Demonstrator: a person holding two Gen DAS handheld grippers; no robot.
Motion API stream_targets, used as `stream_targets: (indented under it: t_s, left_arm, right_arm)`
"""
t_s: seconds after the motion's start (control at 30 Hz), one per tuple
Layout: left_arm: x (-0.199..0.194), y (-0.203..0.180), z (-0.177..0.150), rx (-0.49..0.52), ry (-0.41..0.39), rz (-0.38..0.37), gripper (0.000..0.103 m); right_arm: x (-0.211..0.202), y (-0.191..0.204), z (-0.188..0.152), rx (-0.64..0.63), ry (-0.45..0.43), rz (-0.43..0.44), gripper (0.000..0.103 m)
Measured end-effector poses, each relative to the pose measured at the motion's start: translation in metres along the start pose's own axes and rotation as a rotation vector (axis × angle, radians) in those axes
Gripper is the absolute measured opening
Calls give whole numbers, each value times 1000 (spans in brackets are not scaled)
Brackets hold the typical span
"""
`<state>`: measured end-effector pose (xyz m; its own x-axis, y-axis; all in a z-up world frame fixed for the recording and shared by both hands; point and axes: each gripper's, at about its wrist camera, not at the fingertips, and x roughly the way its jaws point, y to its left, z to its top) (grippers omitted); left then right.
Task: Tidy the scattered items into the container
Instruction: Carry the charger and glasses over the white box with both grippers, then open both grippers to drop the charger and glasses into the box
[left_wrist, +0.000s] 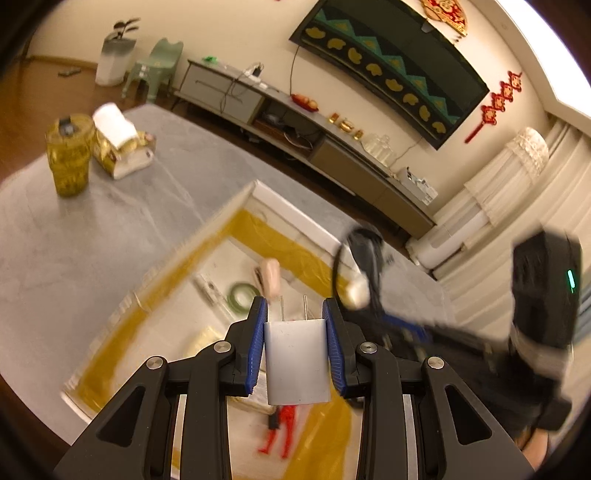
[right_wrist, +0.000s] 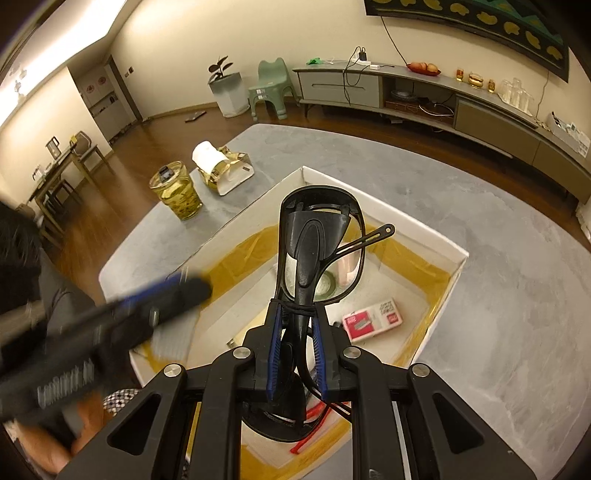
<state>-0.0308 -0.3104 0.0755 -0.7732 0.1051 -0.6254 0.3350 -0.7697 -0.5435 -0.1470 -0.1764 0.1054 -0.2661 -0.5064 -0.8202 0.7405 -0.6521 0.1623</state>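
Matt white plastic charger, glossy black plastic glasses, smooth white cardboard box.

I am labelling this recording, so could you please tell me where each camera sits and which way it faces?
Left wrist: on the left gripper, looking down its fingers, shut on a white charger, into the box; the right gripper crosses at right.
Right wrist: on the right gripper, shut on a black corded device, above the box.
Shared: box, yellow cup, tissue roll.
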Motion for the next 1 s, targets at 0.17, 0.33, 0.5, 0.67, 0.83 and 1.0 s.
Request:
stream_targets:
  t_s: [0.17, 0.33, 0.5, 0.67, 0.83, 1.0]
  left_arm:
    - [7, -14, -25, 26, 50, -27, 32]
    - [15, -35, -35, 80, 70, -39, 32]
    - [23, -40, -39, 73, 101, -66, 32]
    - [31, -40, -43, 84, 125, -66, 32]
    - [42, -47, -51, 142, 152, -34, 32]
    - [50, -51, -56, 186, 158, 36, 32]
  right_arm:
    - [14, 1, 20, -46, 25, -43, 18]
    - [32, 10, 35, -123, 58, -82, 18]
    - [57, 17, 46, -175, 113, -74, 18]
    - [78, 8, 53, -127, 187, 24, 18]
    - [95, 3, 53, -118, 263, 100, 18]
    - [102, 3, 55, -156, 263, 69, 18]
